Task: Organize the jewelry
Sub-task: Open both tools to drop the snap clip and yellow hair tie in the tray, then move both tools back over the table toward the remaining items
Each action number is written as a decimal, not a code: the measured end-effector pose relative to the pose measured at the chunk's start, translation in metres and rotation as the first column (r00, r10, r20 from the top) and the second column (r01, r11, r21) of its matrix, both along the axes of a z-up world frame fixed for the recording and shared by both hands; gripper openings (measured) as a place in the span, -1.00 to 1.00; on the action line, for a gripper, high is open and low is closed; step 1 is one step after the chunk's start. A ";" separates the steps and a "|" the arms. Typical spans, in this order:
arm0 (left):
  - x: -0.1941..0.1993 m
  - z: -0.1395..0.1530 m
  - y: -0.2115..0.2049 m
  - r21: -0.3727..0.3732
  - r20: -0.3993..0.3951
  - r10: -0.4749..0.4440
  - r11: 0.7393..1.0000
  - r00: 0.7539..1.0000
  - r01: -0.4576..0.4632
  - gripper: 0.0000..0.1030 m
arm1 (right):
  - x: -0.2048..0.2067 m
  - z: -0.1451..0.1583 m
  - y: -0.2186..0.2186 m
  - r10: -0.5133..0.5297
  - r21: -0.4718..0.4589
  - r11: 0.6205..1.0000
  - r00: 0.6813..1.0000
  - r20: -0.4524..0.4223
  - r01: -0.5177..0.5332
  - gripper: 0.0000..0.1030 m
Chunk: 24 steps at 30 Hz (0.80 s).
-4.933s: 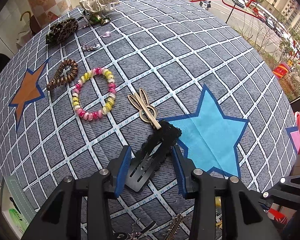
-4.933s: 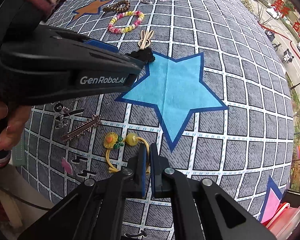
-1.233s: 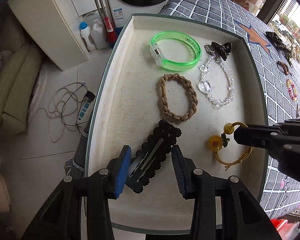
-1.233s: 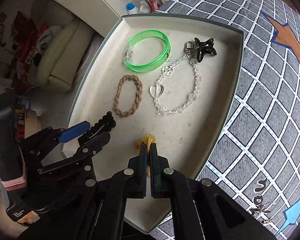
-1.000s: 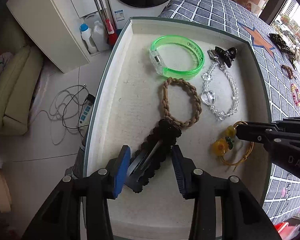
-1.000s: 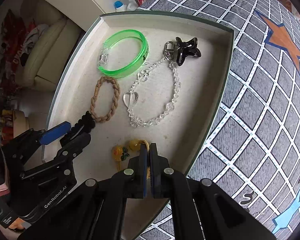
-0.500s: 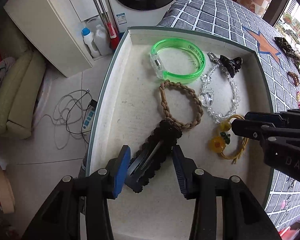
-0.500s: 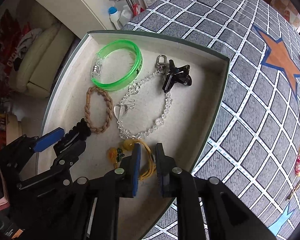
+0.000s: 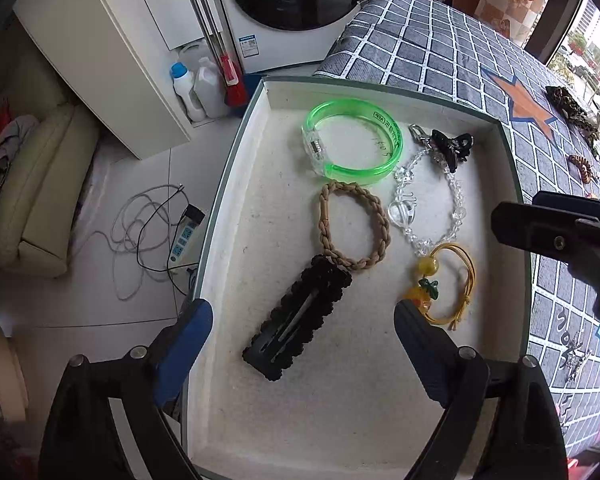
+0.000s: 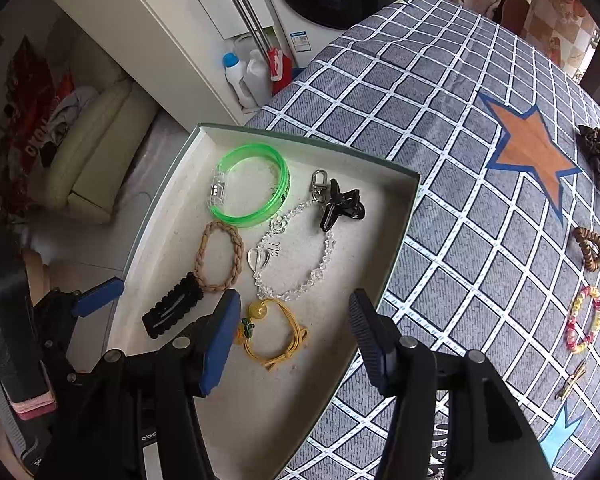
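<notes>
A black scalloped hair clip lies flat in the white felt-lined tray. My left gripper straddles it, jaws opening wide, and neither pad touches it. A yellow hair tie with amber beads lies on the tray floor beside the clip. My right gripper hangs above the tie, jaws opening, pads clear of it. The right gripper's black finger shows at the right edge of the left wrist view.
A green bangle, a tan braided tie, a crystal bead bracelet and a black claw clip fill the tray's far half. A brown spiral tie and a pink-yellow bracelet lie on the checked cloth.
Both grippers have let go. The left jaws spread wide and the black clip now rests in the tray. The right jaws opened off the yellow tie and that gripper rose.
</notes>
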<state>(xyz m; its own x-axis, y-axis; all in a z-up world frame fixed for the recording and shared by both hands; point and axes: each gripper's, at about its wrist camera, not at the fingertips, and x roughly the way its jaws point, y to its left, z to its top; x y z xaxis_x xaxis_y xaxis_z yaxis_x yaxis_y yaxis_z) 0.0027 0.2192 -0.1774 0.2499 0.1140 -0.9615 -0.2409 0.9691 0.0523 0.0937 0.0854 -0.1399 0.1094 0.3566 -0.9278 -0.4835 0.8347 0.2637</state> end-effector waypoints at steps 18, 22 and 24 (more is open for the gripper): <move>0.019 0.022 -0.059 0.017 0.009 -0.157 0.987 0.988 0.157 1.00 | -0.017 -0.006 -0.143 -0.332 -0.023 0.943 0.942 -0.057 0.331 0.68; 0.030 0.031 -0.091 0.005 0.032 -0.226 0.974 0.974 0.226 1.00 | -0.026 -0.010 -0.185 -0.412 -0.057 0.911 0.909 -0.064 0.409 0.68; 0.035 0.035 -0.109 -0.004 0.038 -0.264 0.964 0.964 0.264 1.00 | -0.029 -0.014 -0.205 -0.452 -0.077 0.891 0.889 -0.068 0.447 0.68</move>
<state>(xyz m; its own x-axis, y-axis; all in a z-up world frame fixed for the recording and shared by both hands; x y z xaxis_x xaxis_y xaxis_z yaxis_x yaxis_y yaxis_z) 0.0377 0.1104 -0.1428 0.3051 0.0303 -0.9518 0.0220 0.9990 0.0388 0.0646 -0.1200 -0.1537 0.1679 0.2329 -0.9579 -0.0317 0.9725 0.2309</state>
